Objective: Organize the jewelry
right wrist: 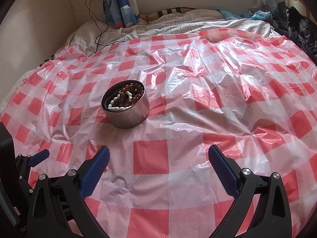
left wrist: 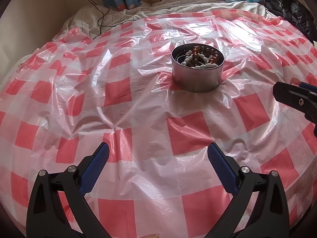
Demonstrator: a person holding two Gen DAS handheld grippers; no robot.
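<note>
A round metal tin (left wrist: 197,79) stands on the red and white checked plastic sheet (left wrist: 138,119). It holds a white bead string (left wrist: 206,65) and an amber bead string (left wrist: 213,55). The tin also shows in the right wrist view (right wrist: 128,117), with the white beads (right wrist: 118,108) and the amber beads (right wrist: 132,91) in it. My left gripper (left wrist: 158,148) is open and empty, well short of the tin. My right gripper (right wrist: 158,152) is open and empty, to the right of the tin and nearer than it. The right gripper's side shows at the left wrist view's right edge (left wrist: 297,99).
The sheet covers a bed with a white striped quilt (right wrist: 178,23) at the back. A blue patterned curtain (right wrist: 120,2) and a black cable (right wrist: 95,23) are by the far wall. Dark clothing (right wrist: 301,29) lies at the far right.
</note>
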